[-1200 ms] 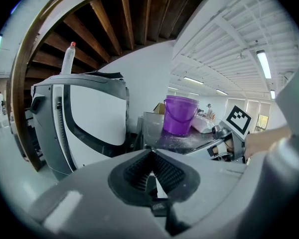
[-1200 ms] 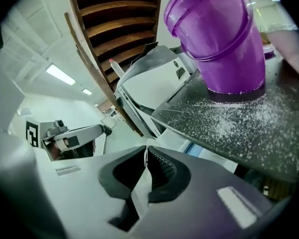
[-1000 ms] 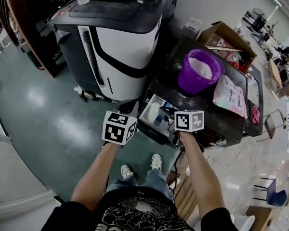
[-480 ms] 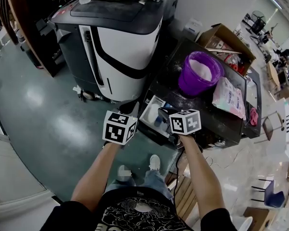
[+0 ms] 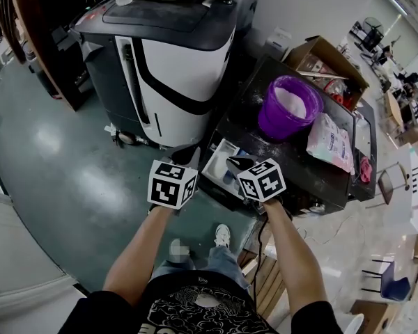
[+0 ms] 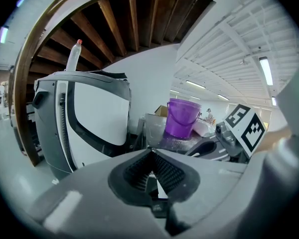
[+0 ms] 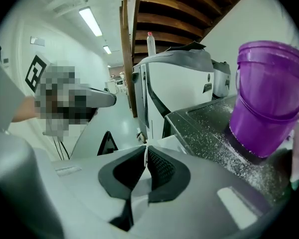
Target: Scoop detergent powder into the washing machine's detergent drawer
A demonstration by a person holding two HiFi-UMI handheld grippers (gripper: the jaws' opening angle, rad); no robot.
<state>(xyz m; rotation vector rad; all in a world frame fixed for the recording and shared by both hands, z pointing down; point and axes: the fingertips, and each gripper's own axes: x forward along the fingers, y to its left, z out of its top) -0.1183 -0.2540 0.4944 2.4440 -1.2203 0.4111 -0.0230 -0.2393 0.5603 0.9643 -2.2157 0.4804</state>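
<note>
Right claw (image 7: 145,151) and left claw (image 6: 152,158) both pinched shut, empty, near the open detergent drawer (image 5: 210,160). Up on the worktop (image 5: 320,172), detergent powder (image 5: 292,97) in the purple bucket (image 5: 285,122). Danger: clipping the drawer rim or toppling the bucket on reaching over.
</note>
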